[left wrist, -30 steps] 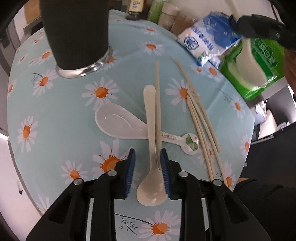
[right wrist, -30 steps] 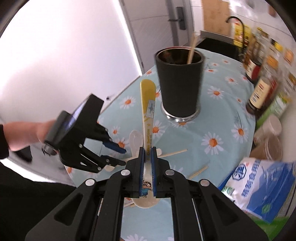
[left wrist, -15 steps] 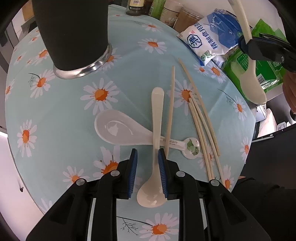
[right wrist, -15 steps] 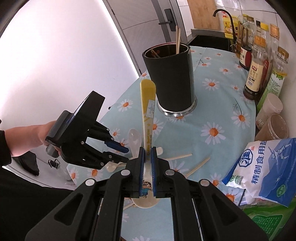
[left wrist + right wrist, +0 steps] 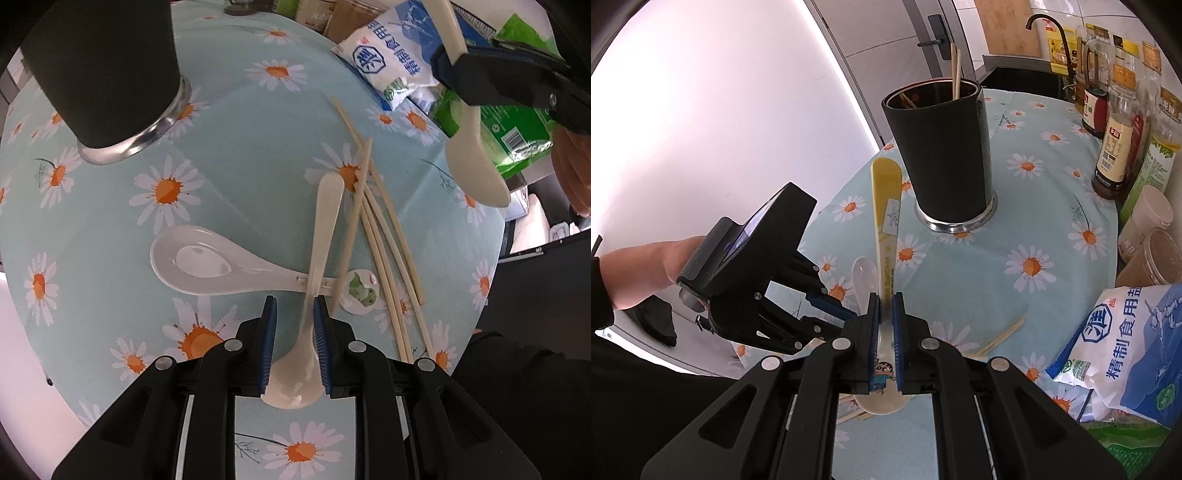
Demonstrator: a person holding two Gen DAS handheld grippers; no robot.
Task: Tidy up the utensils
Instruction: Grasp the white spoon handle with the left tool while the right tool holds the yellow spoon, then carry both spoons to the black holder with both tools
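My left gripper (image 5: 293,314) is open low over the daisy tablecloth (image 5: 240,147), its jaws on either side of a cream spoon (image 5: 321,240) that lies across a white ceramic spoon (image 5: 207,264). Several wooden chopsticks (image 5: 380,236) lie to the right. My right gripper (image 5: 885,306) is shut on a yellow-handled spoon (image 5: 886,206) and holds it in the air, also seen in the left wrist view (image 5: 472,162). The black utensil holder (image 5: 942,147) stands on the table with chopsticks in it; it also shows in the left wrist view (image 5: 107,66).
A blue-and-white salt bag (image 5: 1126,358) and a green package (image 5: 517,125) sit at the table's right edge. Sauce bottles (image 5: 1115,147) and jars (image 5: 1152,258) line the far side. The left gripper's body (image 5: 757,266) is at the table's left edge.
My left gripper has narrowed around the cream spoon and shifted slightly. My right gripper has pulled back and up from the holder, still holding the yellow-handled spoon.
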